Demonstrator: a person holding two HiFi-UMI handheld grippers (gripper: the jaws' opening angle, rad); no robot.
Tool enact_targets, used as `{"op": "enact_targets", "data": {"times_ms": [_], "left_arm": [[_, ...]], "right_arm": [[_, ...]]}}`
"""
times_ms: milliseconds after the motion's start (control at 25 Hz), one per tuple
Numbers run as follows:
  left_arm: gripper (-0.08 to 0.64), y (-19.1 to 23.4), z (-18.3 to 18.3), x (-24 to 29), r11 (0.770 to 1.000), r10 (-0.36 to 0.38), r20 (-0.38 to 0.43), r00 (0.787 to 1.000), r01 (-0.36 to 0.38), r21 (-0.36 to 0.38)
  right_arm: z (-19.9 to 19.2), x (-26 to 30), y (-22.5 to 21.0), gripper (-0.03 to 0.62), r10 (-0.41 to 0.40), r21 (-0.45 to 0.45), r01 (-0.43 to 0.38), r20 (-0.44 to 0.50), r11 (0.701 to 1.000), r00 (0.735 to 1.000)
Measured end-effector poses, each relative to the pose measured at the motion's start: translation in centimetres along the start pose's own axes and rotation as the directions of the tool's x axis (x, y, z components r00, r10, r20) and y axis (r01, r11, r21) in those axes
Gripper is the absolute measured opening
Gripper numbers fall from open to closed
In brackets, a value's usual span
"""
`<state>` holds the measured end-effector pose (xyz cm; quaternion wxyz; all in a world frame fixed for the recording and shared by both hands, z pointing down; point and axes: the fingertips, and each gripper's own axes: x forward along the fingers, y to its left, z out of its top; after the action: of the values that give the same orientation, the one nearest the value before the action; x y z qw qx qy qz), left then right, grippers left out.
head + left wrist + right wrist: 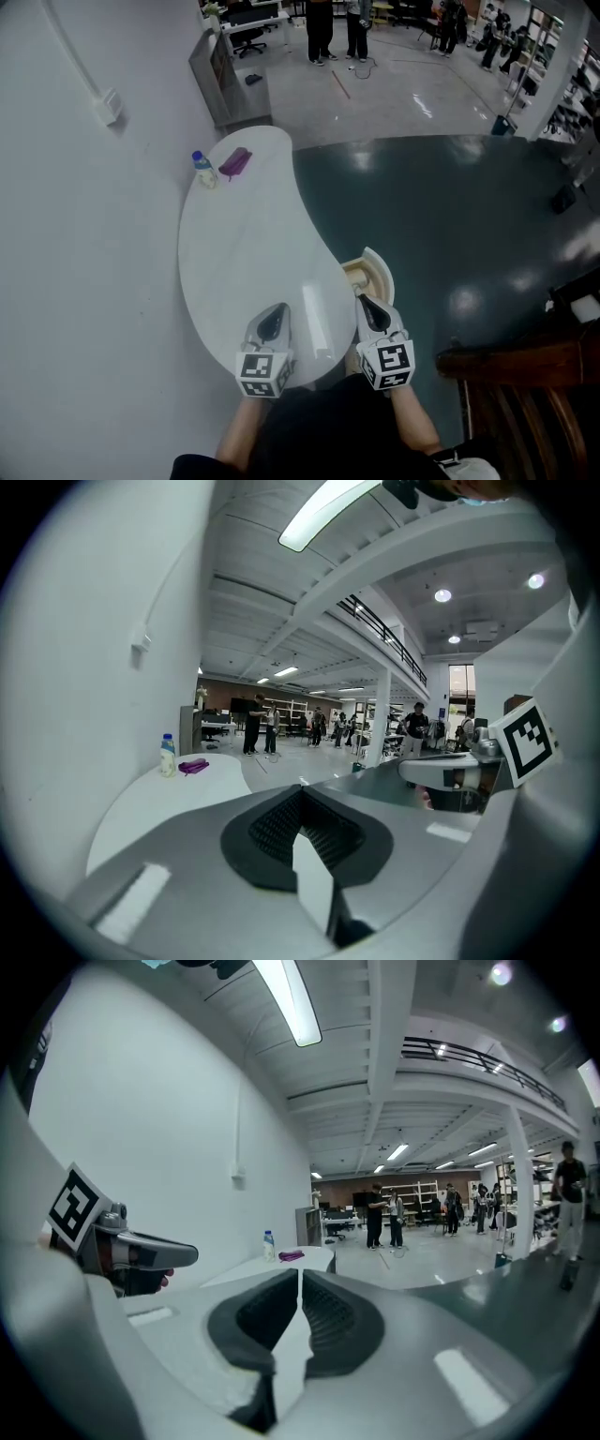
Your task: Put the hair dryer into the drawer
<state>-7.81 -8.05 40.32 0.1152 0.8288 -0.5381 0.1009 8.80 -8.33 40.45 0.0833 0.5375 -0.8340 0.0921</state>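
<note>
Noting left gripper (276, 319) and right gripper (373, 314) at near end of white desk (253, 244), fingers of each closed together on nothing. Finding drawer (375, 267) pulled open just beyond right gripper. Locating purple hair dryer (234, 162) at far end, on desk beside bottle (203, 171), well apart from both grippers.

Table (244, 253) glossy white, smooth; floor (469, 216) glossy dark green; bottle (203, 170) clear plastic.

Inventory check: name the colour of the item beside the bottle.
The item is purple, best in the head view.
</note>
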Motion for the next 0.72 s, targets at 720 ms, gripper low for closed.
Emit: {"op": "enact_targets", "data": {"times_ms": [720], "left_arm": [[0.006,-1.9,0.0,-1.1,0.994,-0.103,0.005,0.995,0.103,0.032]], "right_arm": [[-1.1,-3.6,0.9,0.005,-0.085,0.022,0.085,0.014,0.996,0.996]]}}
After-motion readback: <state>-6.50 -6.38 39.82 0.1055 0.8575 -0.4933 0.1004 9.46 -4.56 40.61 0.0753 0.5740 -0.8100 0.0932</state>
